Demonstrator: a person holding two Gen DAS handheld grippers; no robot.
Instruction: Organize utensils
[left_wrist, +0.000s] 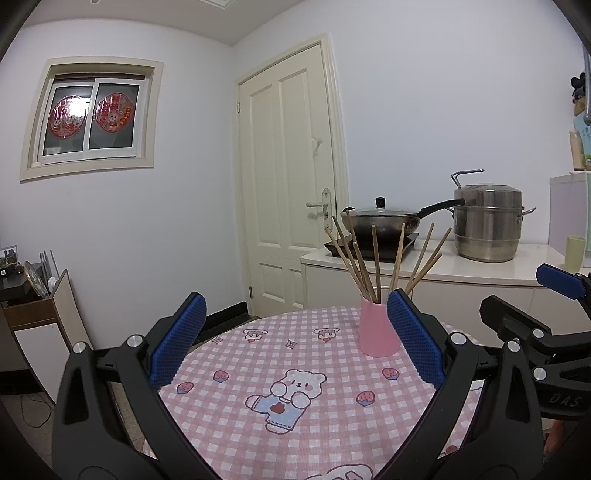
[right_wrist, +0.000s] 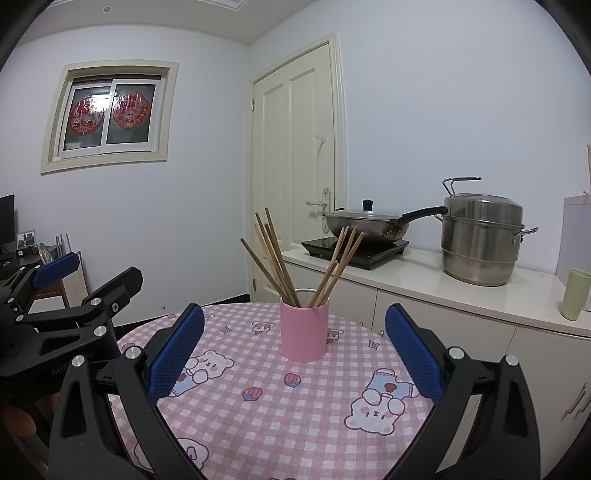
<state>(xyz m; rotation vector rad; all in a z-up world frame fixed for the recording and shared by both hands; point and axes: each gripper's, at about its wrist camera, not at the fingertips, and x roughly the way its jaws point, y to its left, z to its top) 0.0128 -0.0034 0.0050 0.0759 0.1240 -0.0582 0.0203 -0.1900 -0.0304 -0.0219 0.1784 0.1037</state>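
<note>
Both claws wide open, holding nothing.

From my right claw (right_wrist: 294, 347), the pink cylindrical ceramic cup (right_wrist: 304, 330) stands at 12 o'clock on the pink checked tabletop (right_wrist: 266, 417); wooden chopsticks (right_wrist: 280, 258) lean splayed inside, rim-supported. Left claw (left_wrist: 295, 339) hovers clear.

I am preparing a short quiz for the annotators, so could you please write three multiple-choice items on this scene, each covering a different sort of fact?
1. Where do the wooden chopsticks stand?
A. in the pink cylindrical cup
B. in the steel steamer pot
C. flat on the tablecloth

2. What colour are the pads of the tongs?
A. red
B. blue
C. green

3. How are the right tongs?
A. shut on the cup
B. shut on a chopstick
C. open, holding nothing

Answers: 1 A, their lower ends sit inside the cup; 2 B, the ribbed pads are blue; 3 C, the fingers are spread with only the pink checked tablecloth between them.
</note>
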